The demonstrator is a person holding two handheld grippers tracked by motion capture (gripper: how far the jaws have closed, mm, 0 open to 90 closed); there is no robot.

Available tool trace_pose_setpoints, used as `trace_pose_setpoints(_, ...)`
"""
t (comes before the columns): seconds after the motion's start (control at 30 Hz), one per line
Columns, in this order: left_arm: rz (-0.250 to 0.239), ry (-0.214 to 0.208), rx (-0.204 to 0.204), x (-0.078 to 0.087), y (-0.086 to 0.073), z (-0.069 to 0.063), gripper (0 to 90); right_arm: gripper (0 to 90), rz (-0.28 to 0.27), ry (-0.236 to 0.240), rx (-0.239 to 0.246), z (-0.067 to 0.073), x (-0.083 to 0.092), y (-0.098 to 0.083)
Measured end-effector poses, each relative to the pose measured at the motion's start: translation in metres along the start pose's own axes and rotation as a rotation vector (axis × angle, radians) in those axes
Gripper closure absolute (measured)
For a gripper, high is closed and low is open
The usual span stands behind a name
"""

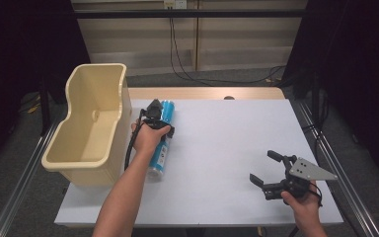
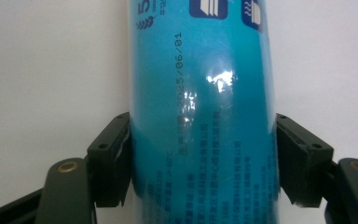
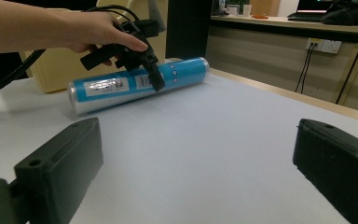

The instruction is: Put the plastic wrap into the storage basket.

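Presumably the goal: none is stated; putting the blue tube (image 1: 162, 140) into the cream bin (image 1: 93, 123) is my guess.
Done: left tool (image 2: 203, 156) has its jaws against both sides of the tube, which lies flat on the worktop (image 1: 227, 148).
Left: lifting and moving it, if that guess holds.
Right tool (image 1: 266, 170): jaws wide, holding nothing, well off to the tube's far side.
Bin: just beside the left tool, open top.
Obstacles: none between tube and bin, though the bin's wall rises above the tube.
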State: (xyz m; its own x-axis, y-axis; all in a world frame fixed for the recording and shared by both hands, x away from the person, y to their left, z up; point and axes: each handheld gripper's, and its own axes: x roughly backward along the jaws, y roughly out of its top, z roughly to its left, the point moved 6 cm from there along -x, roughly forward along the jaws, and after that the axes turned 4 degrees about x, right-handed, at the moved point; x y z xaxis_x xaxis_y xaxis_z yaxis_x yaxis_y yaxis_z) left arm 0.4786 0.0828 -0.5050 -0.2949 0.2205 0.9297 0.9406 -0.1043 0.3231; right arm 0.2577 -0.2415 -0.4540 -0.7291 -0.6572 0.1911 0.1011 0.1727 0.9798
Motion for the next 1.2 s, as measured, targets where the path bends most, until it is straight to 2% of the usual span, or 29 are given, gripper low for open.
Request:
trace_pose_setpoints(0.27, 0.042, 0.007, 0.026, 0.0, 0.002, -0.001, 31.6, 1.3, -0.001, 0.001, 0.001, 0.0, 0.0, 0.0)
trace_pose_setpoints(0.37, 0.05, 0.032, 0.024, 0.0, 0.002, -0.003, 32.0, 1.3, 0.0, 0.001, 0.001, 0.0, 0.0, 0.0)
trace_pose_setpoints(0.47, 0.096, 0.048, 0.025, 0.002, 0.002, -0.005, 32.2, 1.3, 0.001, -0.001, 0.0, -0.001, 0.0, -0.001)
trace_pose_setpoints(0.5, 0.096, 0.048, 0.025, 0.002, 0.002, -0.005, 32.2, 1.3, 0.001, -0.001, 0.0, -0.001, 0.0, -0.001)
trace_pose_setpoints(0.53, 0.125, 0.051, 0.022, 0.004, 0.001, -0.006, 32.2, 1.3, 0.003, -0.003, 0.0, -0.002, 0.0, -0.001)
trace_pose_setpoints(0.57, 0.132, 0.049, 0.028, 0.007, 0.001, -0.007, 32.2, 1.3, 0.002, -0.003, -0.003, -0.002, 0.0, -0.001)
trace_pose_setpoints(0.67, 0.13, 0.041, 0.039, 0.012, 0.002, -0.008, 32.2, 1.3, 0.001, -0.003, -0.002, -0.002, 0.0, -0.001)
trace_pose_setpoints(0.73, 0.116, 0.029, 0.04, 0.027, 0.007, -0.01, 32.3, 1.3, 0.001, -0.003, -0.001, -0.002, 0.0, -0.001)
trace_pose_setpoints(0.8, 0.111, 0.03, 0.037, 0.031, 0.008, -0.01, 32.2, 1.3, 0.0, -0.003, 0.0, -0.002, 0.0, -0.001)
trace_pose_setpoints(0.83, 0.099, 0.034, 0.031, 0.044, 0.012, -0.011, 32.3, 1.3, 0.0, -0.002, -0.002, -0.002, 0.001, -0.001)
trace_pose_setpoints(0.9, 0.1, 0.033, 0.036, 0.048, 0.012, -0.011, 32.3, 1.3, 0.0, -0.002, -0.002, -0.002, 0.0, -0.001)
trace_pose_setpoints(0.93, 0.104, 0.027, 0.041, 0.061, 0.015, -0.011, 32.3, 1.3, 0.001, -0.003, -0.001, -0.002, 0.0, -0.001)
trace_pose_setpoints(0.97, 0.104, 0.027, 0.041, 0.061, 0.015, -0.011, 32.3, 1.3, 0.001, -0.003, -0.001, -0.002, 0.0, -0.001)
trace_pose_setpoints(1.0, 0.102, 0.029, 0.042, 0.071, 0.016, -0.011, 32.2, 1.3, 0.0, -0.001, -0.001, -0.001, 0.0, -0.001)
trace_pose_setpoints(1.03, 0.102, 0.029, 0.042, 0.071, 0.016, -0.011, 32.3, 1.3, -0.001, -0.003, 0.001, -0.001, 0.0, -0.001)
trace_pose_setpoints(1.07, 0.097, 0.022, 0.047, 0.081, 0.017, -0.01, 32.3, 1.3, -0.001, -0.003, 0.001, -0.001, 0.0, -0.001)
trace_pose_setpoints(1.17, 0.085, 0.019, 0.051, 0.096, 0.02, -0.008, 32.2, 1.3, 0.0, -0.002, 0.0, -0.001, 0.0, -0.001)
trace_pose_setpoints(1.2, 0.085, 0.019, 0.051, 0.096, 0.02, -0.008, 32.2, 1.3, 0.0, -0.002, 0.0, -0.001, 0.0, -0.001)
